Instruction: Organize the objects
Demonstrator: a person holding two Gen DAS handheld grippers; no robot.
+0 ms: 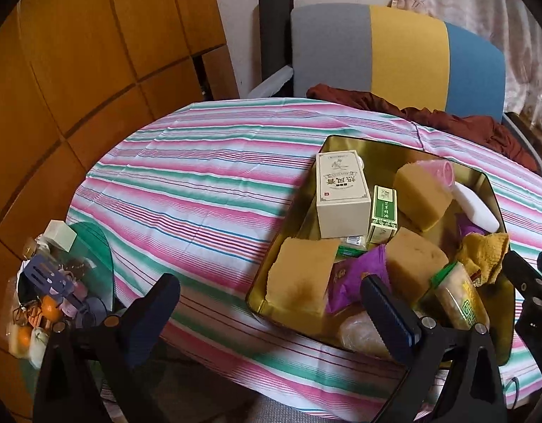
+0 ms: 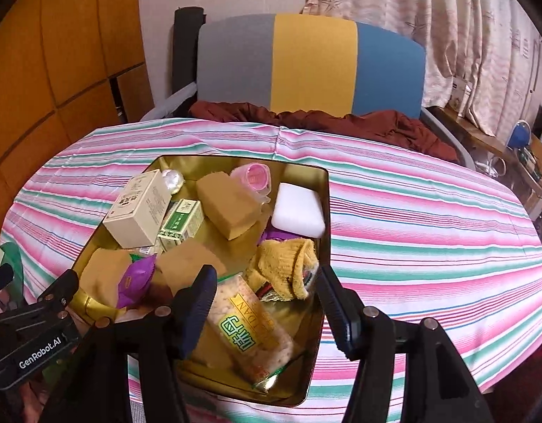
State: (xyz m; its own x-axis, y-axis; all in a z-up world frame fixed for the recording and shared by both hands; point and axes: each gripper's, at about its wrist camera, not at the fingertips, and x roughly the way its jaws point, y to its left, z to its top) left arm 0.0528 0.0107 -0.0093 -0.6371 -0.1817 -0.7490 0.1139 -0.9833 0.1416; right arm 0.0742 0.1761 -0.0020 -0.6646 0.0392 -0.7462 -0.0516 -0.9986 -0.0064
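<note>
Gold tin [image 2: 325, 211] on the striped tablecloth [image 2: 429, 232] is packed; right gripper [image 2: 265, 294] hangs open over the cracker packet [image 2: 251, 331], not touching it.

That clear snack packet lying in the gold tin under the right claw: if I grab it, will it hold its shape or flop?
The snack packet is thin clear film around small loose pieces, so it would likely sag at its ends and crinkle. The glossy film may slip, and a hard squeeze could crush the contents. The right claw stands open above it, in the gold tin.
</note>
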